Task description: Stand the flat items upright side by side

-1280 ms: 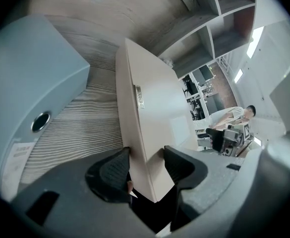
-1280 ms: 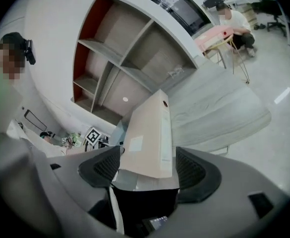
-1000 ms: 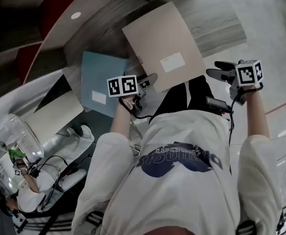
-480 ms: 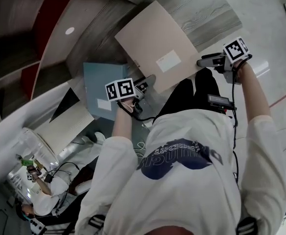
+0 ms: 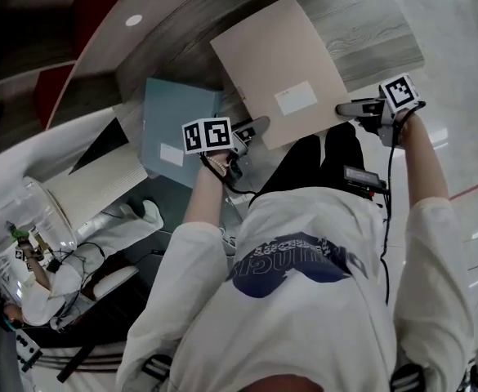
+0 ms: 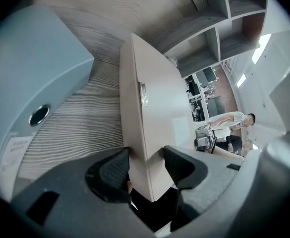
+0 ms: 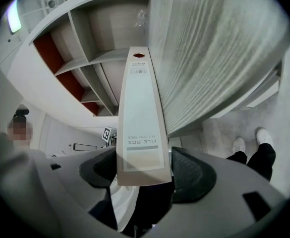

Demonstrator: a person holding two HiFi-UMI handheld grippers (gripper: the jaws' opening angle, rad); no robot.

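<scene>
Presently | beige flat cardboard file box: gripped by left hand-held gripper | right hand-held gripper: jaws just closed further onto box spine

Office-type rm, wood-grain cubby shelving, beige file box, glossy floor

surface: grey wood-grain | shelves: open cubbies, red backs | floor: pale, glossy
</scene>
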